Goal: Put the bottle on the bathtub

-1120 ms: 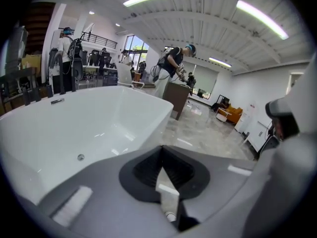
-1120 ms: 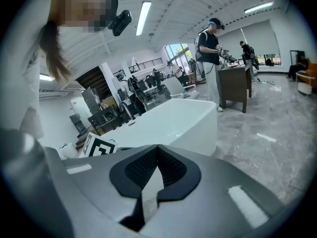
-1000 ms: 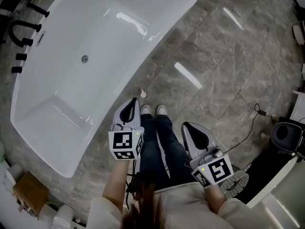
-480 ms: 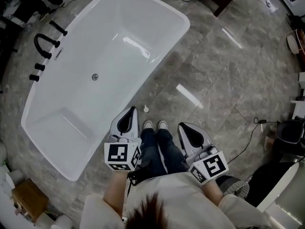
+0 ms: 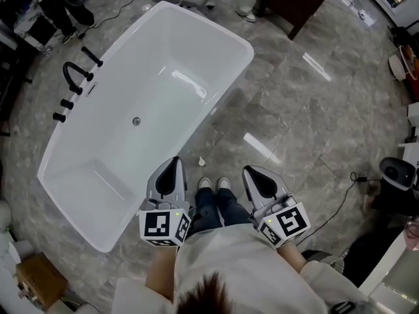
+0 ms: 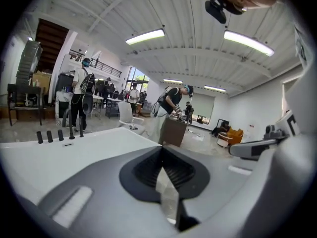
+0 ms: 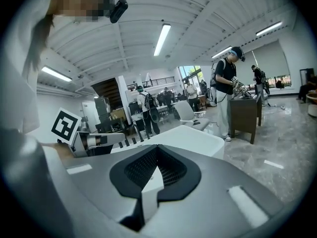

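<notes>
**Bottle not yet on the tub, both grippers empty**

The task looks barely begun. The white bathtub [image 5: 157, 90] lies from 12 to 8 o'clock of the standing person, and nothing rests on its rim or in its basin. A small pale thing [image 5: 201, 161] lies on the stone floor [image 5: 314, 123] at 12 o'clock of the person's shoes [image 5: 214, 184], just beside the tub's near wall. It is probably the bottle, though too small to name for sure. The left gripper [image 5: 175, 169] and right gripper [image 5: 254, 175] are held side by side at the waist. Each has its fingers pressed together on nothing, and both gripper views show the pads meeting with no object between them. Picking the bottle up and setting it on the rim are both still to do.

Compared with a second ago, the tub sits lower and smaller in the head view, and its black taps [image 5: 75, 77] at 10 o'clock are more fully in view. Both grippers have drawn closer to the body. The pale thing remains on the floor by the shoes.
</notes>
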{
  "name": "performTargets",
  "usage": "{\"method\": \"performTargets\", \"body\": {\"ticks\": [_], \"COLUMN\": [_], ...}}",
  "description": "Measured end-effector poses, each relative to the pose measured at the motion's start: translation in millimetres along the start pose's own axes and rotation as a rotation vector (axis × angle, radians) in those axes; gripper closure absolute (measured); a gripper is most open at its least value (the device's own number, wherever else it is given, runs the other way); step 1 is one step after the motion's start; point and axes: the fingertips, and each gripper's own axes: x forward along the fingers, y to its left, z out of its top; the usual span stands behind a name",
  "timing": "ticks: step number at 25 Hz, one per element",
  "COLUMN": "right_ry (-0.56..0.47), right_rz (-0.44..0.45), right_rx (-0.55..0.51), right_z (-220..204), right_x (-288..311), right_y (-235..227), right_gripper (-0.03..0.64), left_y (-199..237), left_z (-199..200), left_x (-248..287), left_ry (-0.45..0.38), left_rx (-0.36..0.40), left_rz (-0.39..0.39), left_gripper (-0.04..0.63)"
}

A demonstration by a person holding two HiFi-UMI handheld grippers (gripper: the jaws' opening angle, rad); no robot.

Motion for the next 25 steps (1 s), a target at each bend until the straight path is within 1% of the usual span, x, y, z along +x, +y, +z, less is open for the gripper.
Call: {"method": "performTargets", "body": {"ticks": [4, 9, 14, 20, 25], "right_ry": [-0.022, -0.047, -0.082, -0.120, -0.140], "right_rz": [0.021, 0.042, 0.035, 0.003, -0.010], "right_rx": [-0.017, -0.021, -0.037, -0.056, -0.052], "right_z": [16.7, 30.9, 48.0, 71.4, 73.6], "right_x": [-2.5, -10.3, -19.3, -37.6, -53.9], "right_y": [4.8, 14.6, 14.5, 14.0, 16.0], "right_gripper": [0.618, 0.618, 0.618, 0.618, 0.618], "left_y": [-3.9, -19.7, -27.2, -30.2, -39.0], "left_z": [24.8, 49.6, 73.9, 93.2, 96.4], "left_x": [-14.2, -34.7, -52.3, -74.5, -86.8], "left_ry": [-0.043, -0.084, -0.133, -0.160, -0.180], "left_rx": [0.025, 0.061, 0.106, 0.120, 0.113], "left_rz": [0.017, 0.009, 0.022, 0.029, 0.035], "left_gripper": [0.546, 0.546, 0.546, 0.546, 0.546]}}
